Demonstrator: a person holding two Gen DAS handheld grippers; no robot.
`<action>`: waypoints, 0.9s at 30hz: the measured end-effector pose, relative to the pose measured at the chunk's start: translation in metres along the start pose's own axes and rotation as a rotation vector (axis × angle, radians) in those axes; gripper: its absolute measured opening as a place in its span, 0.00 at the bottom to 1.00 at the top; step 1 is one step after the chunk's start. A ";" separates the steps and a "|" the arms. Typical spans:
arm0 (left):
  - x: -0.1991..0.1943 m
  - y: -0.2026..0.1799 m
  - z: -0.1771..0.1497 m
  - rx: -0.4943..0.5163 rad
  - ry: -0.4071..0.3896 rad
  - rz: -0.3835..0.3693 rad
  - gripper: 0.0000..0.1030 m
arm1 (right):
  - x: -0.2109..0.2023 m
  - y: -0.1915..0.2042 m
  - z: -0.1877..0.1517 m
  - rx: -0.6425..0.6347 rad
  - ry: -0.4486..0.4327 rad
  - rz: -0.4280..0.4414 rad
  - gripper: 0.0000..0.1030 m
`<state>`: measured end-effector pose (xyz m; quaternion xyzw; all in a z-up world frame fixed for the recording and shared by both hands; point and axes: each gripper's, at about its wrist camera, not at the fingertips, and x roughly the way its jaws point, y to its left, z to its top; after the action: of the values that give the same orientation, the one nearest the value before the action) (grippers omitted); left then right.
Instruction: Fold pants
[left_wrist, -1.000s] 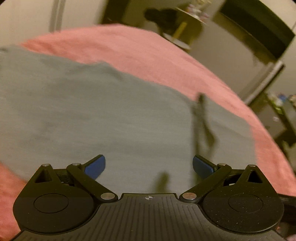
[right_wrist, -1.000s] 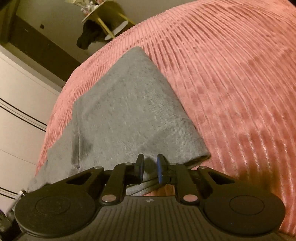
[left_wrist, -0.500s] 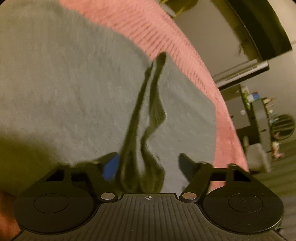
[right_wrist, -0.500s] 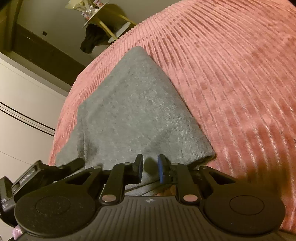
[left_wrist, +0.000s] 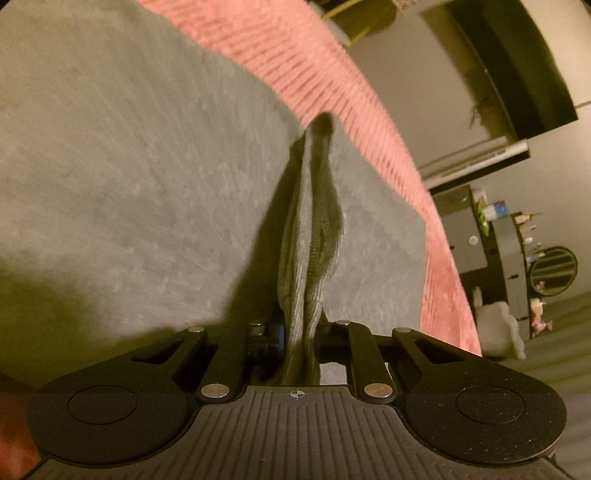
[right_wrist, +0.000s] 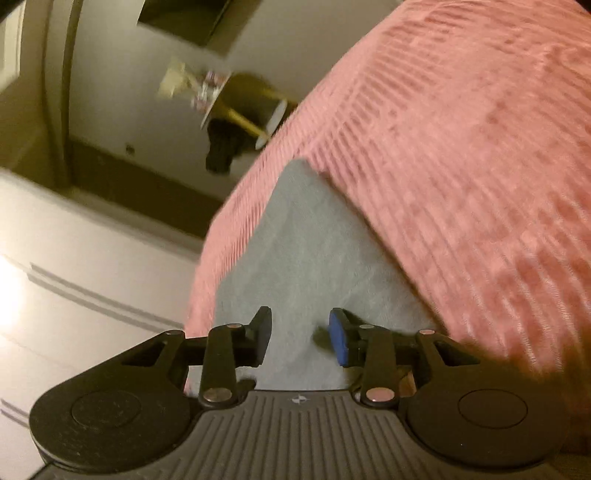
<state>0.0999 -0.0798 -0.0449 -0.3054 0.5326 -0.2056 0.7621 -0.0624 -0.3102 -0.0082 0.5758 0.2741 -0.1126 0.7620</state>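
Observation:
Grey pants (left_wrist: 129, 177) lie folded on a pink ribbed bedspread (left_wrist: 332, 74). My left gripper (left_wrist: 299, 332) is shut on a bunched ribbed edge of the pants (left_wrist: 314, 236), which stands up as a ridge between the fingers. In the right wrist view the pants (right_wrist: 310, 251) show as a grey wedge on the bedspread (right_wrist: 461, 147). My right gripper (right_wrist: 300, 338) is open just above the near end of the pants and holds nothing.
The bed edge runs down the right in the left wrist view, with dark shelving (left_wrist: 517, 266) beyond it. In the right wrist view a white wardrobe (right_wrist: 74, 277) stands left of the bed, and a small yellow table (right_wrist: 236, 107) lies beyond its far edge.
My left gripper moved onto the ribbed edge and closed on it. My right gripper let go of the pants, opened and tilted up to the left.

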 end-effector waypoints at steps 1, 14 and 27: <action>-0.004 0.000 0.000 0.006 -0.010 0.004 0.15 | 0.000 -0.002 0.000 0.016 -0.001 -0.002 0.33; -0.066 0.040 -0.004 0.036 -0.130 0.106 0.15 | 0.021 0.020 -0.006 -0.129 0.105 -0.178 0.13; -0.053 0.026 0.037 0.060 -0.179 0.190 0.31 | 0.029 0.027 -0.007 -0.192 0.116 -0.222 0.15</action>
<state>0.1157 -0.0175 -0.0173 -0.2475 0.4828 -0.1203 0.8314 -0.0271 -0.2910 -0.0033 0.4718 0.3891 -0.1359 0.7794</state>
